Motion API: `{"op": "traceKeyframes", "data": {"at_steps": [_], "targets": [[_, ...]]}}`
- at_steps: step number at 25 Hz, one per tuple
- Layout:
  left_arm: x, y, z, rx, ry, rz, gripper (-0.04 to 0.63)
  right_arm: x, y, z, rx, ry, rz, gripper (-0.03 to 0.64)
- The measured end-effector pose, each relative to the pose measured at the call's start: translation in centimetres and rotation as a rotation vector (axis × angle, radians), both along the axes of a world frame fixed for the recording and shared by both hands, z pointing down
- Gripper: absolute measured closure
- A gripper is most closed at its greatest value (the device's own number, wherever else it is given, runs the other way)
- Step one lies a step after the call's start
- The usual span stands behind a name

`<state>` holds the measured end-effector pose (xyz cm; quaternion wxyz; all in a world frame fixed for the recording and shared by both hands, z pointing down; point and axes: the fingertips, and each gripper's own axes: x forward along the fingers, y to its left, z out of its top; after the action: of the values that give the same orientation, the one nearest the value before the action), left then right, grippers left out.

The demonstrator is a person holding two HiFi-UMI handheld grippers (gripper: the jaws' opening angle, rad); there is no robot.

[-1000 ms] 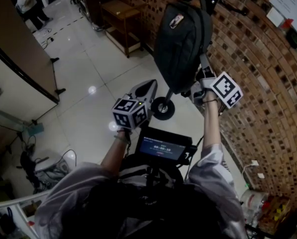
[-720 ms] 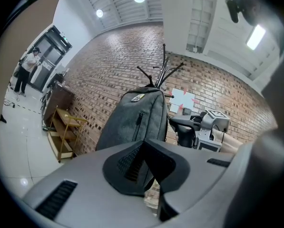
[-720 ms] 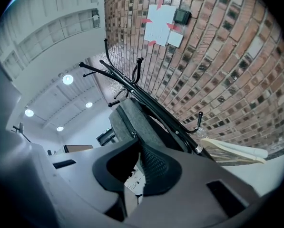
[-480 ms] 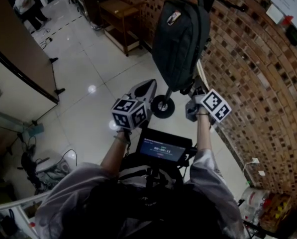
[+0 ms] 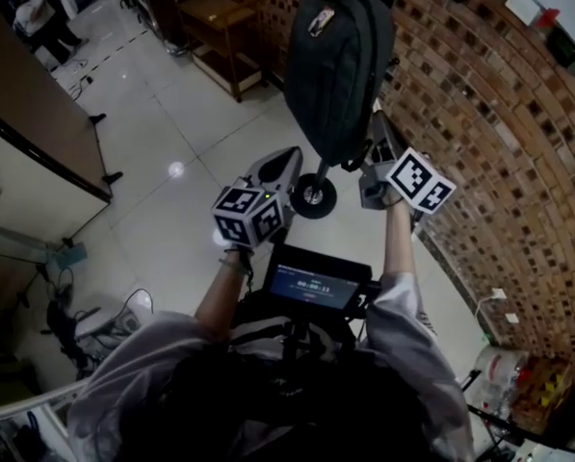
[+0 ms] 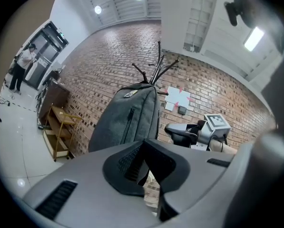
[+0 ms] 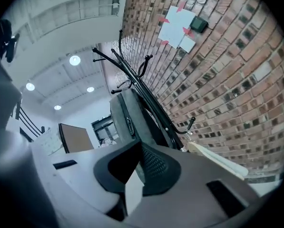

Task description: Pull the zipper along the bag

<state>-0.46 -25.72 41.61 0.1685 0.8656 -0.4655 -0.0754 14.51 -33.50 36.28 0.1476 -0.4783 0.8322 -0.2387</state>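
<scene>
**Position of the work.** The bag [image 5: 337,65] hangs from a black coat stand [image 7: 127,70] against the brick wall [image 5: 489,114], clear of the floor. Its long axis runs top to bottom, 12 to 6 o'clock in the head view. A zipper [image 7: 128,120] runs along that axis on the side turned toward the right claw, with a metal pull showing partway up.

**Claws.** The right claw [image 5: 372,147] sits just beside the bag's lower end. The bag lies at 11 o'clock from it. Its jaws are together with nothing between them, and the pull is apart from them, further up the bag. The left claw [image 5: 287,157] is also pressed together and empty. It is lower and further out, with the bag at 1 o'clock.

**Judgement.** The right claw is the nearer one, so the reach to the pull probably falls to it. It must open first, then travel up along the zipper line.

**Surroundings.** Glossy pale floor tiles [image 5: 171,162] reflect the ceiling lamps. A wooden shelf unit [image 5: 215,17] stands by the wall at 11 o'clock.
</scene>
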Motion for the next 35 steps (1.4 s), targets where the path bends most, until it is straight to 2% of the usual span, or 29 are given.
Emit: {"op": "traceKeyframes", "data": {"at_steps": [9, 14, 16, 17, 20, 22, 26, 30, 35], "targets": [[-1.1, -0.1, -0.4, 0.0, 0.013, -0.021, 0.588, -0.7, -0.7, -1.3, 0.009, -0.006, -0.006, 0.63], [-0.8, -0.1, -0.2, -0.001, 0.008, -0.016, 0.588, -0.2, -0.5, 0.7, -0.025, 0.055, -0.01, 0.626], [-0.9, -0.1, -0.1, -0.003, 0.007, -0.015, 0.588, -0.1, -0.1, 2.6, -0.045, 0.09, -0.028, 0.595], [-1.0, -0.1, -0.1, -0.004, 0.006, -0.016, 0.588, -0.2, 0.0, 3.5, -0.053, 0.113, -0.041, 0.552], [-1.1, -0.1, 0.0, -0.007, 0.004, -0.017, 0.588, -0.5, -0.2, 6.1, -0.08, 0.22, -0.059, 0.5], [-1.1, -0.1, 0.0, -0.008, 0.004, -0.018, 0.588, -0.5, -0.8, 7.0, -0.089, 0.279, -0.041, 0.5], [-1.1, 0.0, 0.1, -0.011, 0.0, -0.02, 0.588, -1.3, -1.7, 7.1, -0.093, 0.291, -0.055, 0.5], [-1.3, -0.1, 0.2, -0.011, 0.002, -0.027, 0.588, -1.8, -2.1, 7.1, -0.093, 0.352, -0.063, 0.5], [-1.5, -0.3, 0.4, -0.007, 0.007, -0.032, 0.588, -1.6, -1.3, 6.8, -0.115, 0.342, -0.102, 0.574]]}}
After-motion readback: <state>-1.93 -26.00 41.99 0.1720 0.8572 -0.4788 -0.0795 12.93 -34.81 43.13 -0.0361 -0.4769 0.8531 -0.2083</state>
